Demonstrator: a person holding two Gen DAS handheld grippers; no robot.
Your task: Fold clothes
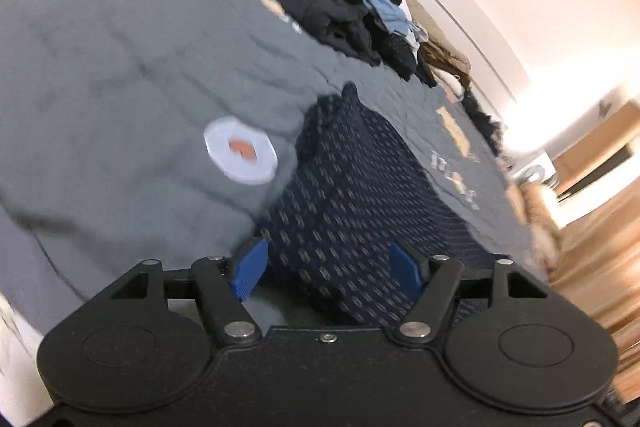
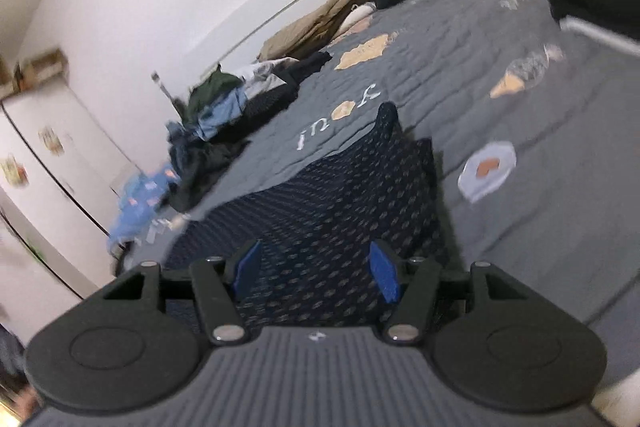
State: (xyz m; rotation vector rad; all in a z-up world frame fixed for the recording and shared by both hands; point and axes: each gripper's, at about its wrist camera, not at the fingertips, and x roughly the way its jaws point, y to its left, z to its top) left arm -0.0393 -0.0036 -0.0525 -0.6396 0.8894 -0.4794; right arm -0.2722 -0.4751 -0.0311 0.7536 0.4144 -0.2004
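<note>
The navy patterned garment (image 1: 352, 211) lies flat on the grey quilt (image 1: 120, 59) of the bed, folded into a long strip, just beside the white round patch (image 1: 240, 157) printed on the quilt. The left gripper (image 1: 328, 271) hangs over the near end of the garment with its jaws standing well apart and nothing pinched between the blue pads (image 1: 250, 269). The right gripper (image 2: 316, 273) is over the same cloth, also half open, holding nothing.

I think the risk is in the next grasp. If the jaws close on the top layer only, the fold under it can slide open and the strip loses its shape. The far tip of the garment (image 2: 388, 115) stands up a little, beyond the patch, so a pull may drag it crooked. The pile of unfolded clothes (image 2: 216, 123), farther from the patch near the wall, is well apart and should not interfere
</note>
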